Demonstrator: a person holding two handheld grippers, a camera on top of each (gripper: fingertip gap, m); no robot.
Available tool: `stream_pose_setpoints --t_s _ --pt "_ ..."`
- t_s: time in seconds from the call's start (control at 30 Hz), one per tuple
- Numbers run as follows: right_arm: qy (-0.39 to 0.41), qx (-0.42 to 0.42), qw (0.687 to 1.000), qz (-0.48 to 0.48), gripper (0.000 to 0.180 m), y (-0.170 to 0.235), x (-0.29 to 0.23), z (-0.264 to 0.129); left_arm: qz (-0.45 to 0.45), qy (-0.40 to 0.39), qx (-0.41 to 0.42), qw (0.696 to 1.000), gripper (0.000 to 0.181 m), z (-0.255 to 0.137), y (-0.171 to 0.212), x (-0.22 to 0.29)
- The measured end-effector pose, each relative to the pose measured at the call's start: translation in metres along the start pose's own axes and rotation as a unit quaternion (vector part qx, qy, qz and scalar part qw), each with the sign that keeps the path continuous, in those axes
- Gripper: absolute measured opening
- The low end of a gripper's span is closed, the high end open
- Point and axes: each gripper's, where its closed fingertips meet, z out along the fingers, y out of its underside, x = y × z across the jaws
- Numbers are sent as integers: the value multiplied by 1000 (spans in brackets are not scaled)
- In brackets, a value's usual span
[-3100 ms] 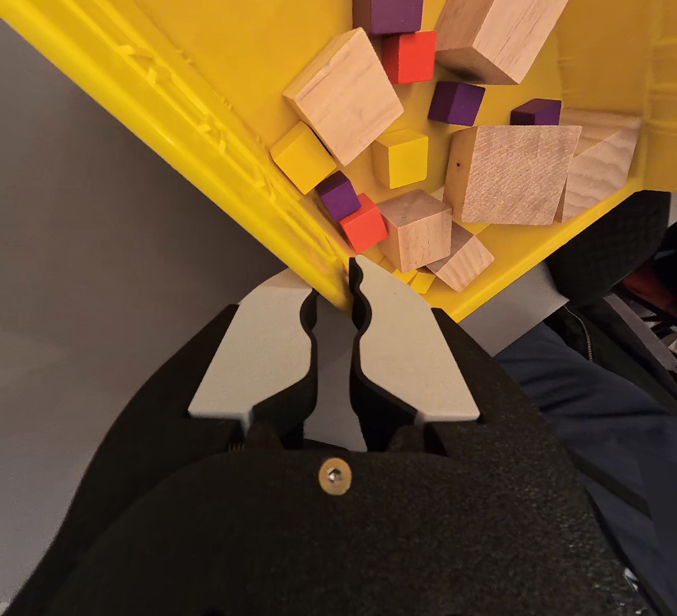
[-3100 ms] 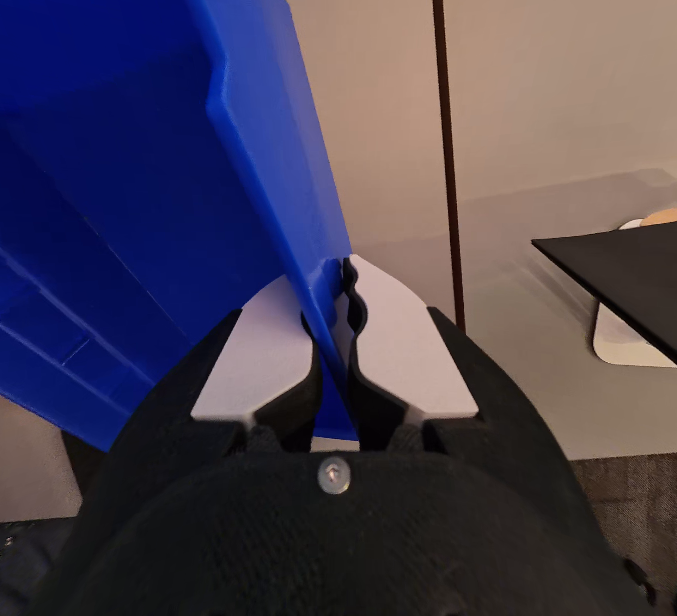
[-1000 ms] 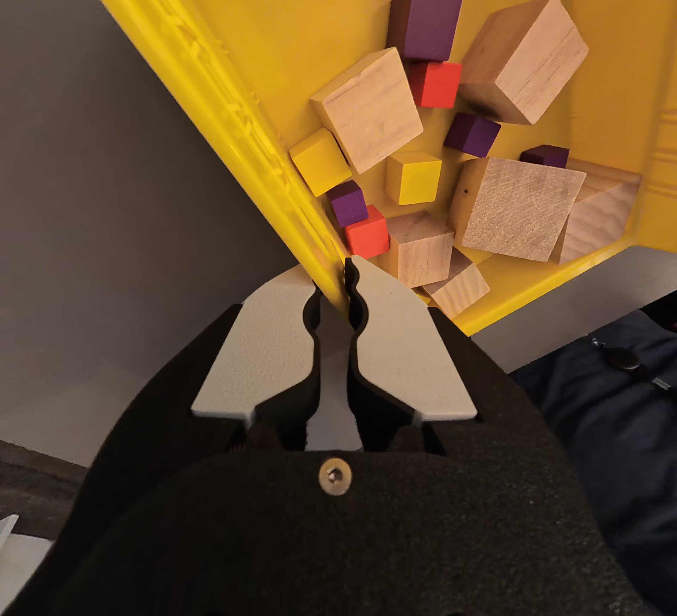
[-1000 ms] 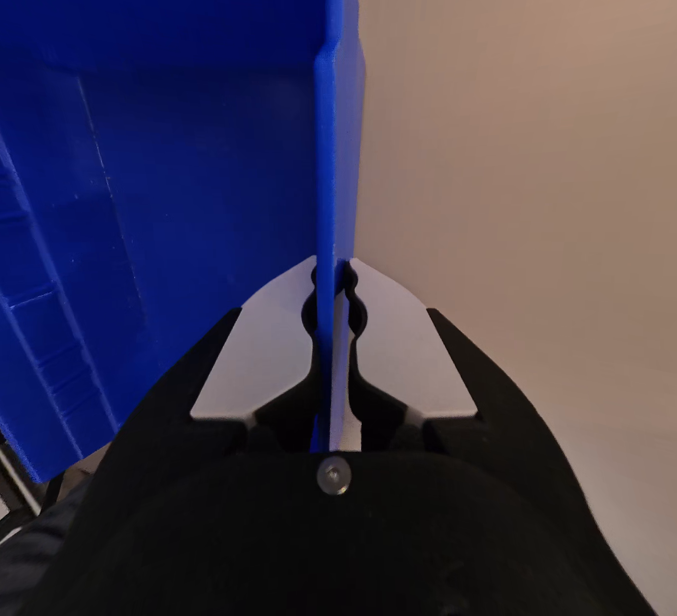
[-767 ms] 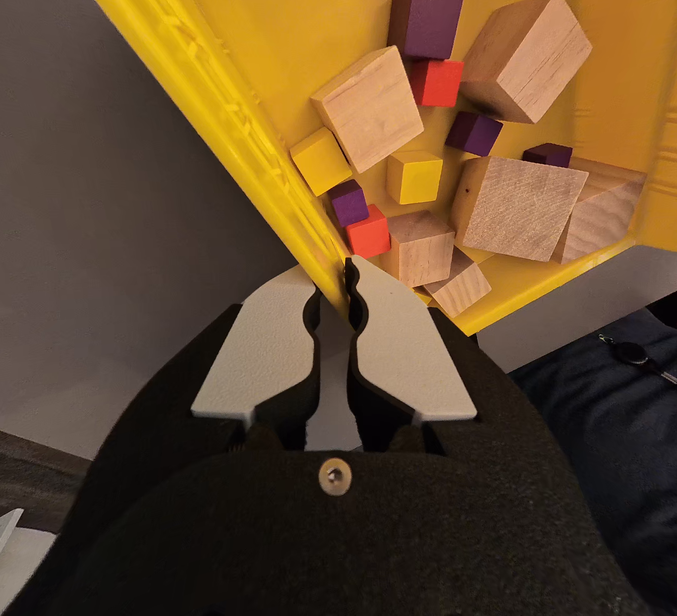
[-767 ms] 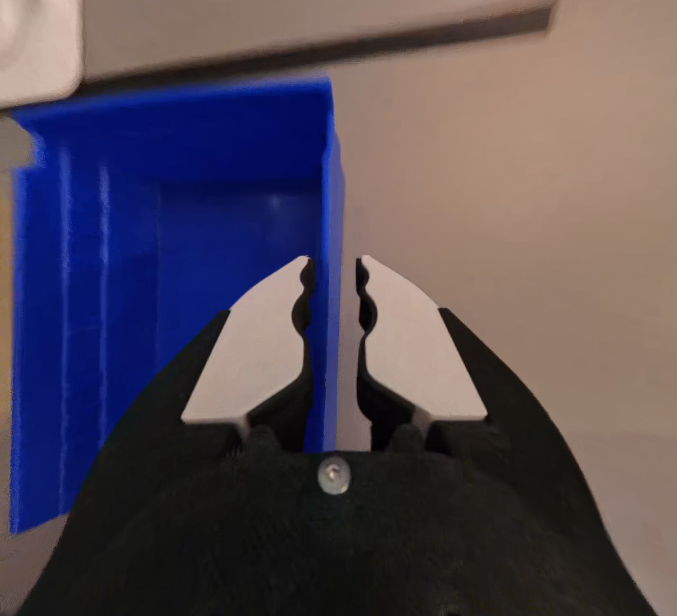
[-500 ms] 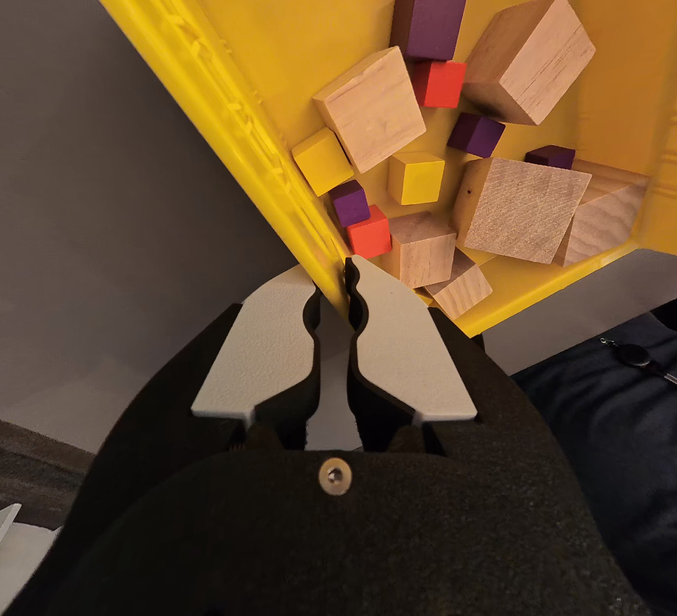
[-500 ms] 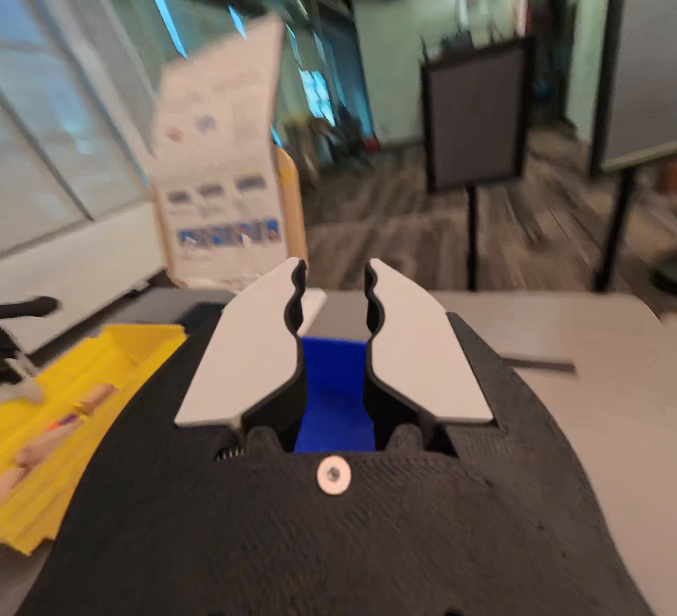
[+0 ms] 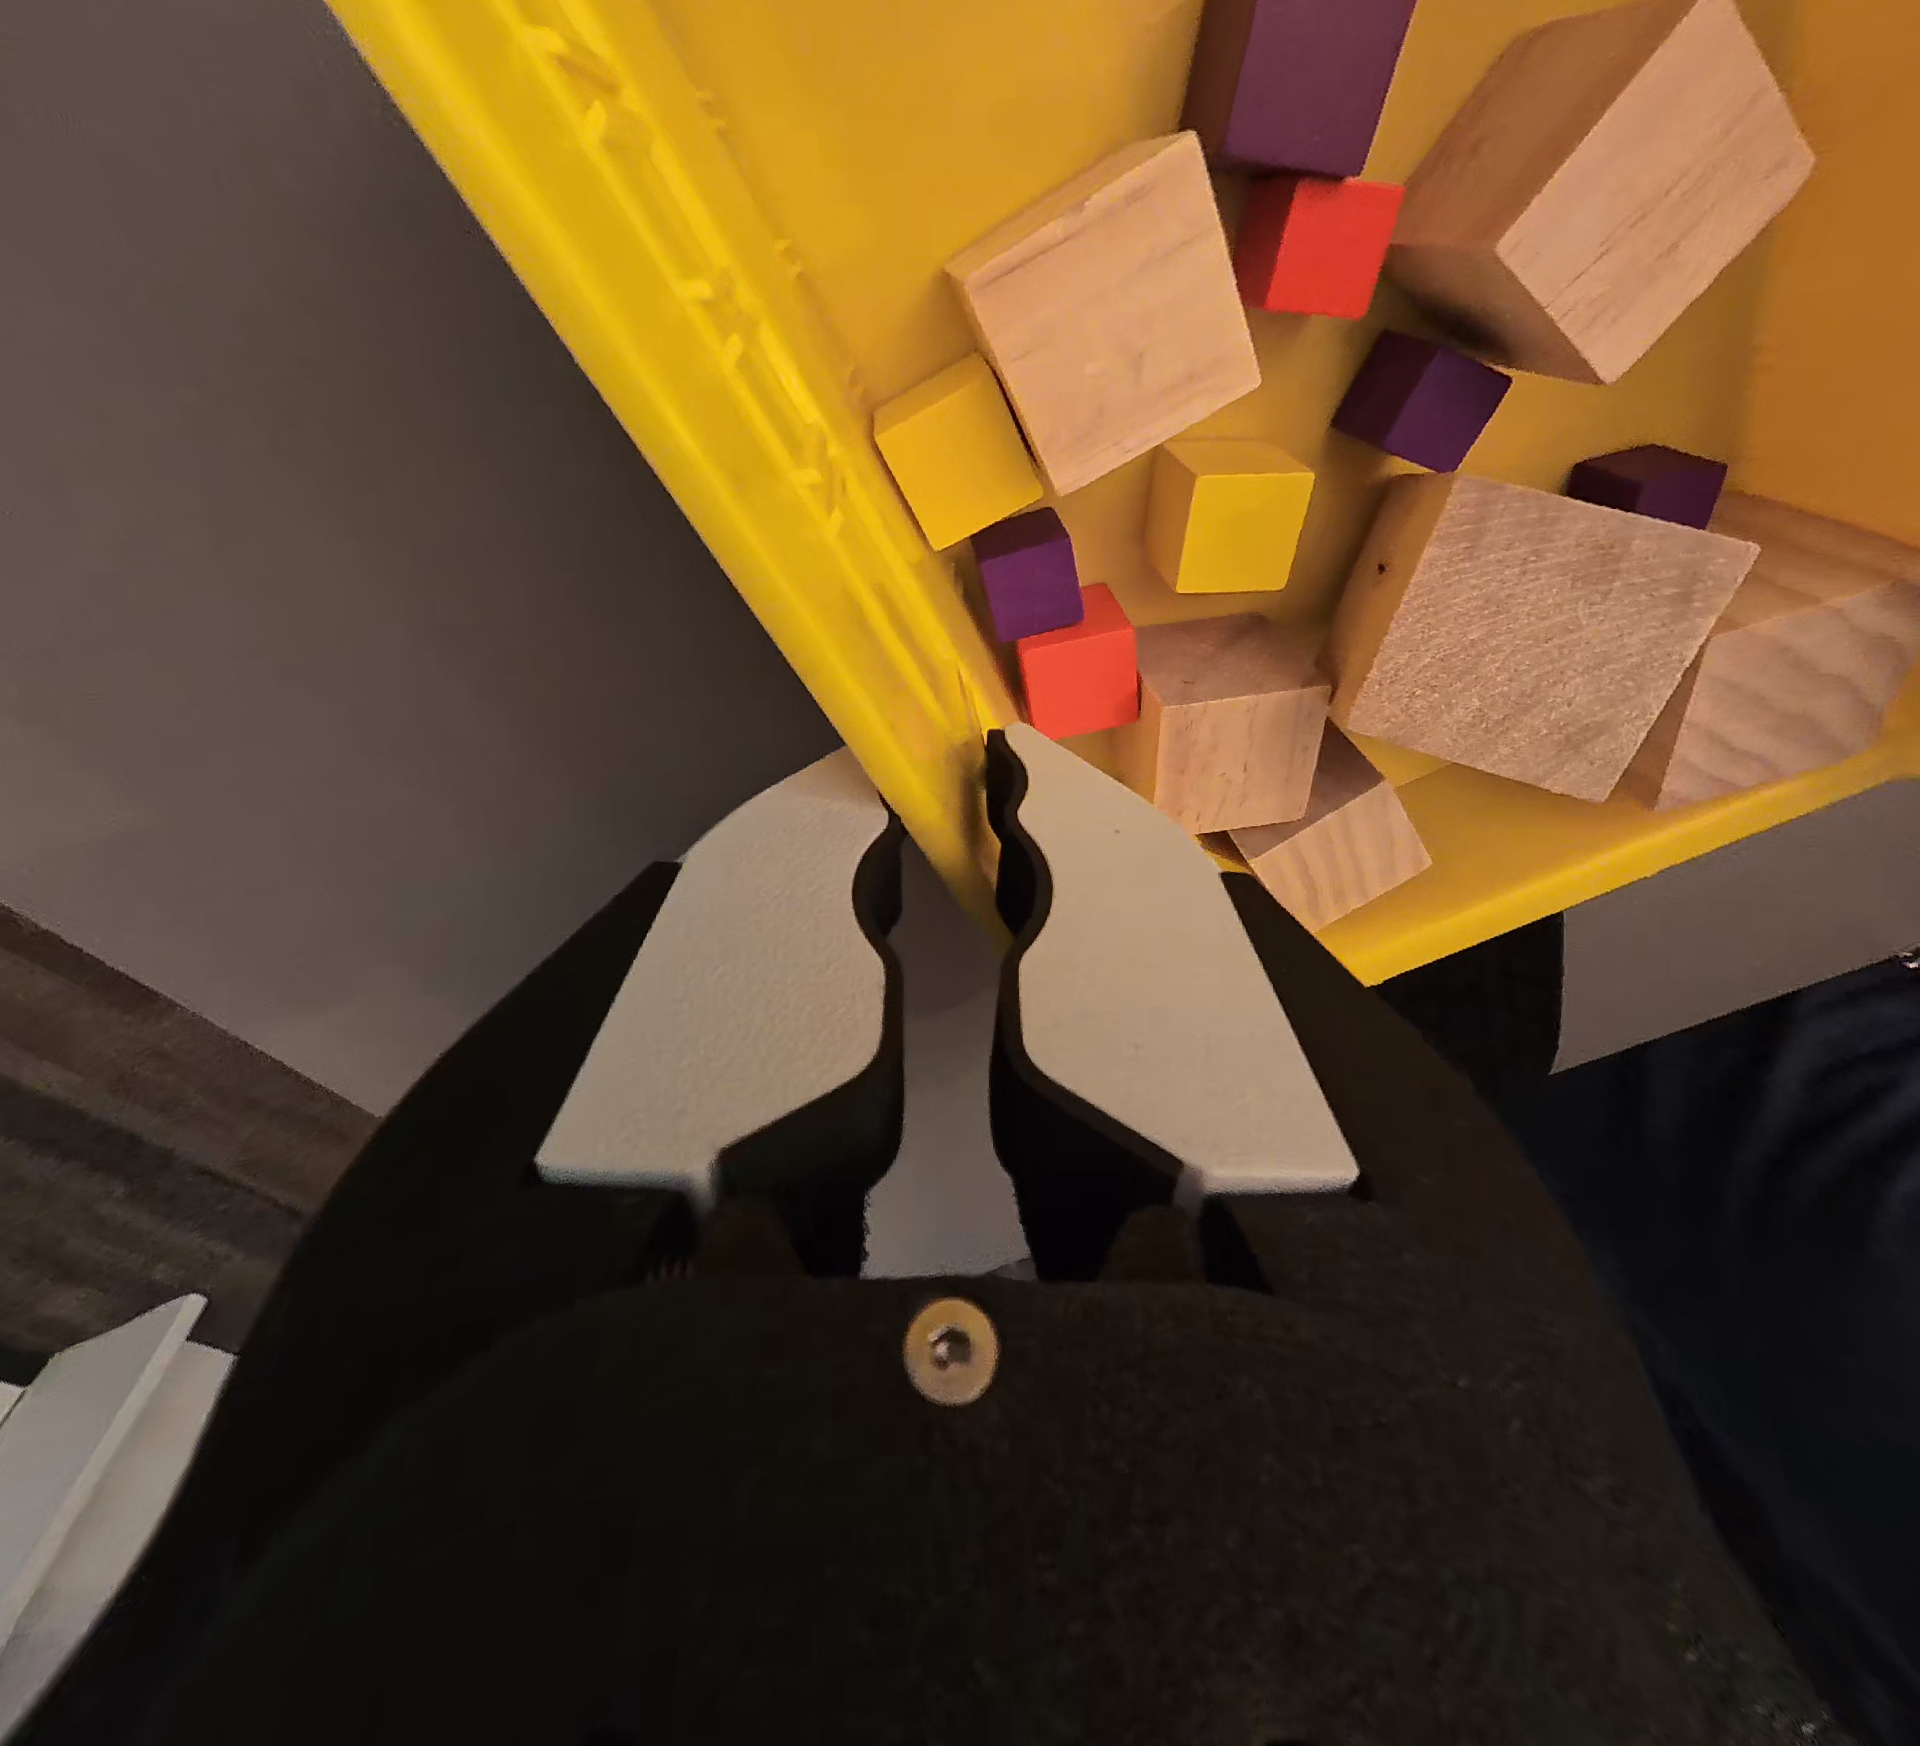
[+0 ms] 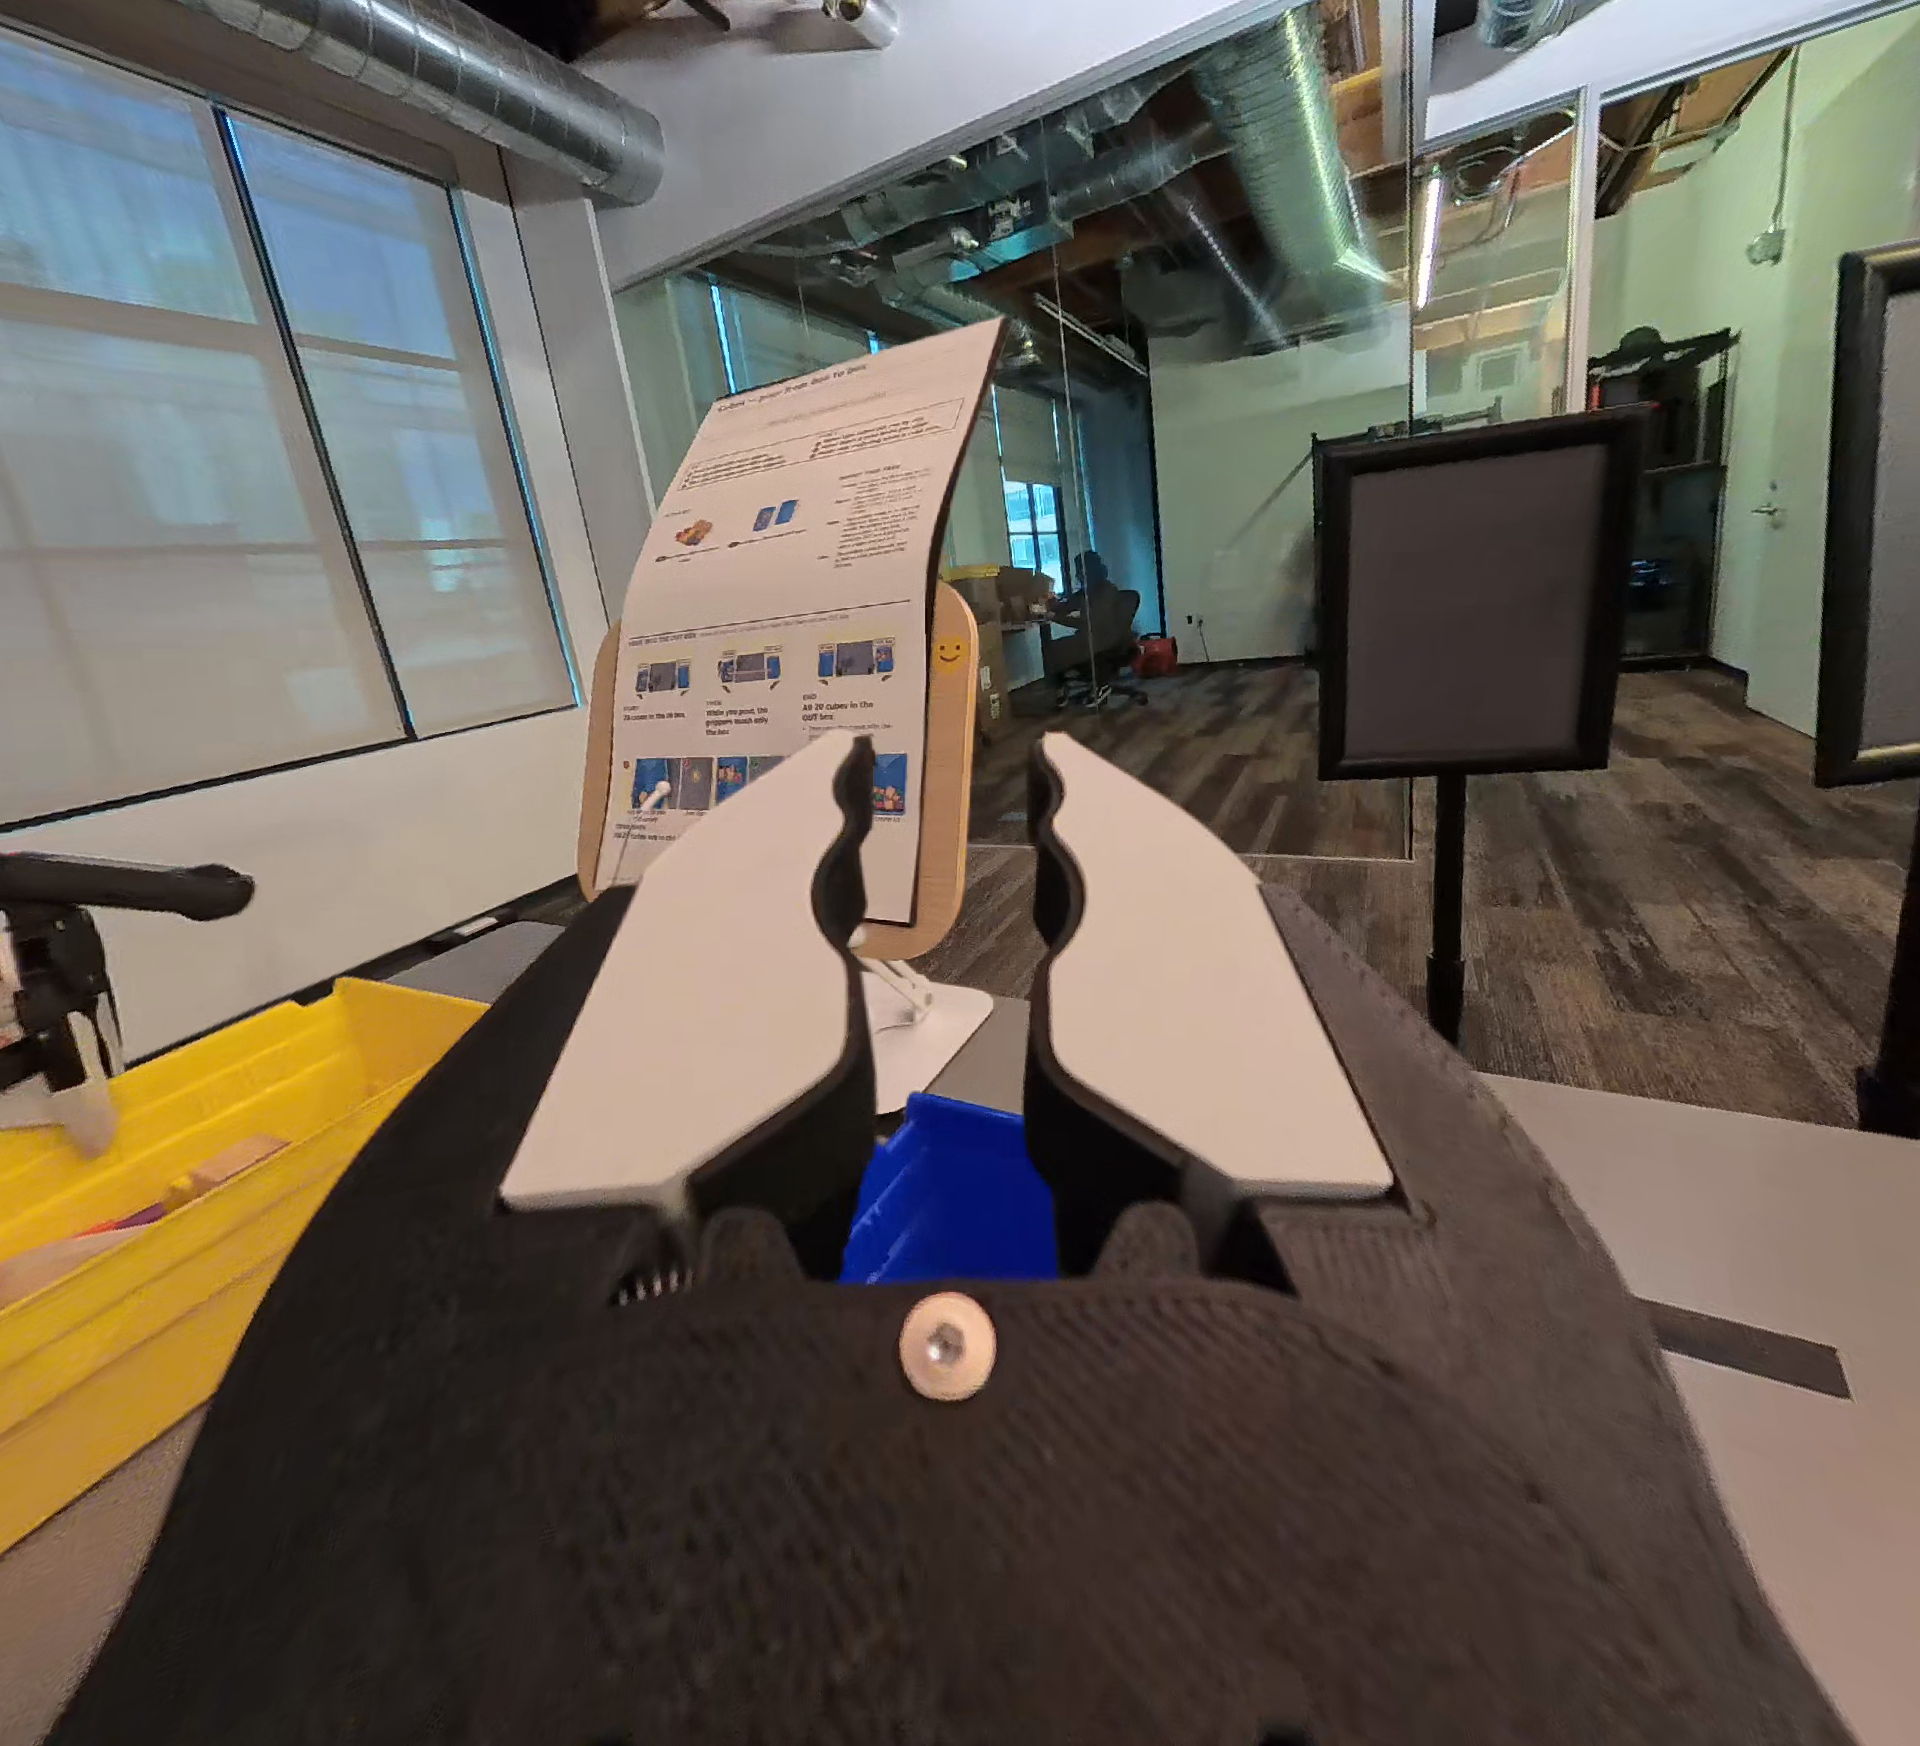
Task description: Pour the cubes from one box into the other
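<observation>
In the left wrist view the yellow box (image 9: 914, 34) holds several cubes: plain wooden ones (image 9: 1112, 314), purple (image 9: 1314, 60), red (image 9: 1314, 247) and yellow (image 9: 1231, 517). My left gripper (image 9: 956, 761) is shut on the box's side wall near its corner. In the right wrist view my right gripper (image 10: 945, 761) is open and empty, lifted and pointing level across the room. The blue box (image 10: 951, 1197) shows low between its jaws, on the table. The yellow box (image 10: 208, 1166) with the left gripper (image 10: 62, 1021) on it shows at the left.
A grey table (image 10: 1714, 1208) with a dark tape strip (image 10: 1745, 1364). A sheet of instructions on a stand (image 10: 800, 616) is behind the blue box. Black sign stands (image 10: 1475, 605) are at the right. A person's dark clothing (image 9: 1745, 1229) is near the table edge.
My right gripper opened, let go of the blue box's wall and swung up away from it. My left gripper has kept its hold on the yellow box, almost still.
</observation>
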Motion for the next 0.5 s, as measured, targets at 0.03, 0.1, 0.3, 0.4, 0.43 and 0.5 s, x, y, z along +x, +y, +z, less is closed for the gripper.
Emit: stream_pose_setpoints --t_s 0.03,0.1,0.3,0.4,0.43,0.5 --pt "2 4 1000 -1 28 1 2 -1 1 0 0 1000 13 0 1 -1" --pt "7 7 1000 -1 28 4 4 -2 4 -7 -3 1000 13 0 3 -4" --pt "20 -43 998 -45 28 22 4 5 1 -9 6 1000 14 -1 13 -14" --pt "10 -48 998 -38 27 28 -1 11 3 -16 4 1000 14 -2 20 -26" --pt "3 -43 999 -31 26 28 -4 13 6 -22 2 1000 15 -2 22 -30" --pt "-7 -38 999 -22 23 28 -10 16 8 -34 2 999 15 -4 25 -41"
